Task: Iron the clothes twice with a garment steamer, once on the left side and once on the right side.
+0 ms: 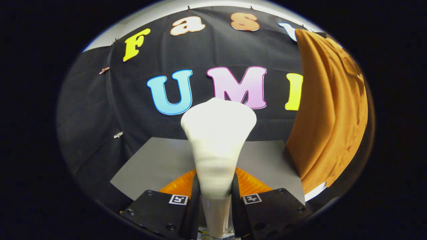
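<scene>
Gripper (216,196) clamps steamer (217,146) between both fingers, head flaring up and ahead | garment (328,110) hangs to the right, apart from head | steamer axis upright, roughly parallel to cloth | face direction unclear, probably not on fabric.

steamer (217,146) base hidden between the tongs (216,195), garment (330,113) seemingly cut off beyond

No readable text, square coded markers (178,199) on tongs (215,186)
</scene>
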Demonstrator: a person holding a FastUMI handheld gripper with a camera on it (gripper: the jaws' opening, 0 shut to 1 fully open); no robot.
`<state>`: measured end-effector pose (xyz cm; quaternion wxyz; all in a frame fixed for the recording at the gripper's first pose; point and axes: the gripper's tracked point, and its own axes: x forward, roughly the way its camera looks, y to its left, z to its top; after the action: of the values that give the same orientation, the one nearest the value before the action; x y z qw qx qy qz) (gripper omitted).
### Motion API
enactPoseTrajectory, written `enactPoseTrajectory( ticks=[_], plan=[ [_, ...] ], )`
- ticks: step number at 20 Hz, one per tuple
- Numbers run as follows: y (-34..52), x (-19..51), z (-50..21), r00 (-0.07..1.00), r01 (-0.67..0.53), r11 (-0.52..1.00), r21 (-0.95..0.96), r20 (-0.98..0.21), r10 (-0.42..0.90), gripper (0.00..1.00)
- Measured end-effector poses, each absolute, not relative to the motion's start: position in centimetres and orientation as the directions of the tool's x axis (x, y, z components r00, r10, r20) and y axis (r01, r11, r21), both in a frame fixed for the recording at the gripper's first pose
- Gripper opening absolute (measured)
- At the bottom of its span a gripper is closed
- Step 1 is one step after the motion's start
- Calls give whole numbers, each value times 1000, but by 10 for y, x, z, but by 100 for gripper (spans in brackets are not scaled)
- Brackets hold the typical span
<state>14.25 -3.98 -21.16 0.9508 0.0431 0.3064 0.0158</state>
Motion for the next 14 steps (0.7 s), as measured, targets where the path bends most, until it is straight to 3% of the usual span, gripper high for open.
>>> enactPoseTrajectory(
  ticks=[14],
  plan=[
    [-45,35,-139,875,191,976,105,-469,-121,44]
  ],
)
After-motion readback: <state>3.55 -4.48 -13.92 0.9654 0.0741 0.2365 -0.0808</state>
